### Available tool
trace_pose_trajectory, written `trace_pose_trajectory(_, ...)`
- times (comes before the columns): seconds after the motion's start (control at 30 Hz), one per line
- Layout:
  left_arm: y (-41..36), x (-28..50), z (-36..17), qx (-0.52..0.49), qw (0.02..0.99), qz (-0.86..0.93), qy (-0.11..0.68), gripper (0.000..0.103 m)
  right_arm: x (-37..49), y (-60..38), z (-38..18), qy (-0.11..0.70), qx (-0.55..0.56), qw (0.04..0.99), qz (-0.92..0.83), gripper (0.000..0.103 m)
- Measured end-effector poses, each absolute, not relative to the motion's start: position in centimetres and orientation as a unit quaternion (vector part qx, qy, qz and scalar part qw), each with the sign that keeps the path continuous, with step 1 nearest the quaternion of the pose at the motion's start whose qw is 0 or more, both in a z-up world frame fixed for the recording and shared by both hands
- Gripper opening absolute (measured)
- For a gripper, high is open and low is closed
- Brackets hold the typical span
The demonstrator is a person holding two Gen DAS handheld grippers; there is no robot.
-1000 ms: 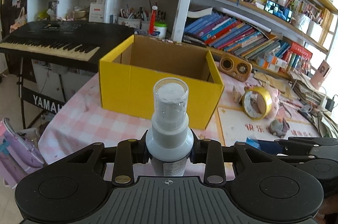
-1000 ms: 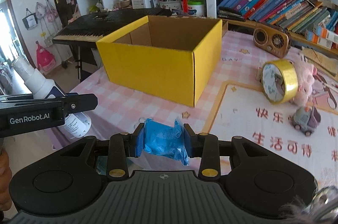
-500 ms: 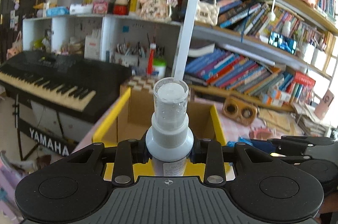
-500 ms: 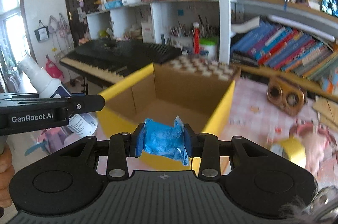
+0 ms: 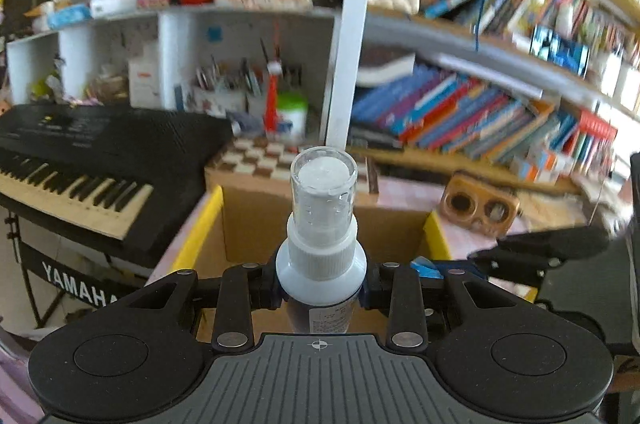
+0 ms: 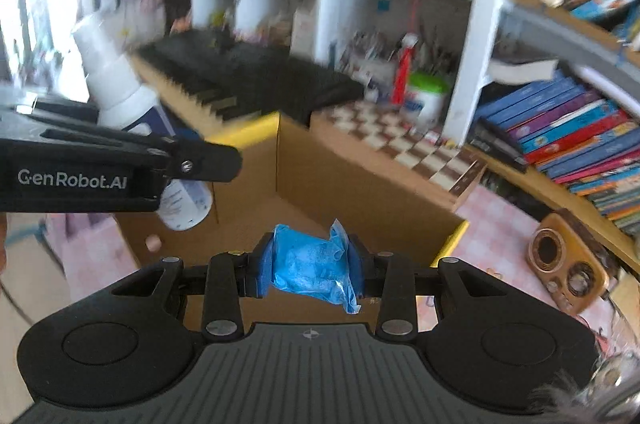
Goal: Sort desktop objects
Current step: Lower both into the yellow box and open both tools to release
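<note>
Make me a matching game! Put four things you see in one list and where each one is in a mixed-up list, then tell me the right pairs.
Things:
1. spray bottle
2. blue crumpled packet
3. yellow cardboard box
4. chessboard

Places:
A. open, below both grippers
B. pinched in the right gripper
C. behind the box, by the bookshelf
D. clamped upright in the left gripper

Pairs: 1-D, 2-B, 3-A, 4-C
</note>
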State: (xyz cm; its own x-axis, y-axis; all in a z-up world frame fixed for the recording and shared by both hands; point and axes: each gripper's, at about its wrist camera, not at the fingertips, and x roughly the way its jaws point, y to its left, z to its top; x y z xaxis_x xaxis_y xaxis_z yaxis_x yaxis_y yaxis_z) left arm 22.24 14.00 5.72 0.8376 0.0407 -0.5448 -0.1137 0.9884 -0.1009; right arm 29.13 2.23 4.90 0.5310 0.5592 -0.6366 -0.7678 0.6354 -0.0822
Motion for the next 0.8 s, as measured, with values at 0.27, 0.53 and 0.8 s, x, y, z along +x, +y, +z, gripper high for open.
trace_pose_trajectory(0.27, 14.1, 26.6, 2.6, -0.067, 0.937, 0.046, 0.341, 0.034, 32.4, 4.8, 1.3, 0.317, -0.278, 0.809, 0.41, 0.034)
trace_pose_trajectory(0.53, 13.9, 28.4, 0.2, -0.067, 0.914, 0.058, 0.396, 0.034, 33.9, 6.2, -0.9, 0.334, -0.347, 0.768, 0.423, 0.034)
trace_pose_trajectory(0.8, 13.4, 28.1, -1.0, -0.075, 0.903, 0.063, 0.418, 0.034, 34.4, 6.3, -1.6, 0.343, -0.364, 0.748, 0.437, 0.034)
